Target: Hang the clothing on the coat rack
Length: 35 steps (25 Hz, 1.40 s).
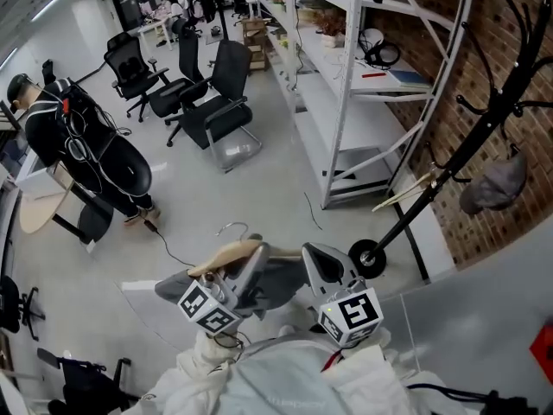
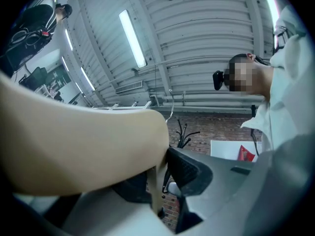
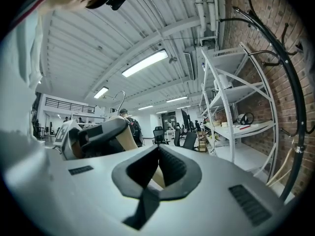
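Transport step in hand. The left gripper [image 1: 249,264] and right gripper [image 1: 316,266] both clamp the pale wooden hanger [image 1: 226,256] carrying a grey garment [image 1: 278,282]. The next move calls for lifting its metal hook [image 1: 232,226] onto the black coat rack [image 1: 484,128], which stands well apart.

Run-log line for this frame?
left hand-held gripper: shut on wooden hanger | right hand-held gripper: same hanger | grey garment: on hanger | coat rack: not reached

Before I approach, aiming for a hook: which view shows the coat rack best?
Head view: the coat rack shows from base to hooks. Right gripper view catches only its pole and upper hooks; left gripper view, just small distant hooks.
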Available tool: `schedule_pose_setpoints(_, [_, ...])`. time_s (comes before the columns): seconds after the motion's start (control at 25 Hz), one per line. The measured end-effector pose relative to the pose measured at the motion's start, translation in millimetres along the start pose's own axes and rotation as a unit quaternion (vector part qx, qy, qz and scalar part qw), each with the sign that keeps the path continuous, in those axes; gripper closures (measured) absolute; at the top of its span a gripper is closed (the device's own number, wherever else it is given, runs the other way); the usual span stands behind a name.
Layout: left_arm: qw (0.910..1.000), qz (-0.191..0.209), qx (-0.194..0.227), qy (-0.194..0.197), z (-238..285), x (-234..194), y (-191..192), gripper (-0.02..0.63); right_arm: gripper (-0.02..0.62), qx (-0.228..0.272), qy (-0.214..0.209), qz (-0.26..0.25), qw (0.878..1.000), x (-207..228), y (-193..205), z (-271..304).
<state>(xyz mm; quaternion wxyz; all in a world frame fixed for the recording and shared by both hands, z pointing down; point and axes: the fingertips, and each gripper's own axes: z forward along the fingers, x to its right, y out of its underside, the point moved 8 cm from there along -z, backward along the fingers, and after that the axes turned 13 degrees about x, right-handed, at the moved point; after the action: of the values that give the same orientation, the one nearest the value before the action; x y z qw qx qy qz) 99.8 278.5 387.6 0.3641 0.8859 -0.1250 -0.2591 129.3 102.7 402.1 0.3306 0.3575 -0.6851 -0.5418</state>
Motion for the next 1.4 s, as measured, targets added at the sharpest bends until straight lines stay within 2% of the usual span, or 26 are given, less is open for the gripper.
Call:
schedule_pose_setpoints(0.44, [0.9999,-0.002,-0.007,-0.009,37.1,-59.7,9.9,0.505,0.571,-0.015,0.007,0.002,1.000,42.4,13.7,52.1])
schedule_pose_setpoints(0.72, [0.9998,-0.017,-0.014,-0.004,81.7,-109.8,35.4,0.505,0.571,-0.010,0.019,0.001,1.000,97.6,25.3,98.3])
schedule_pose_setpoints(1.04, [0.9987,-0.039,-0.025,0.022,164.2,-154.7,72.0,0.505,0.571,0.002,0.045,-0.002,0.999,182.1,22.8,140.5])
schedule_pose_setpoints(1.24, [0.9969,-0.055,-0.034,0.044,210.4,-172.0,99.4,0.505,0.571,0.012,0.068,-0.010,0.998,229.5,18.4,148.0])
schedule_pose_setpoints(1.4, [0.9934,-0.069,-0.048,0.078,250.2,-176.9,126.0,0.505,0.571,0.016,0.101,-0.020,0.995,266.2,14.7,141.5])
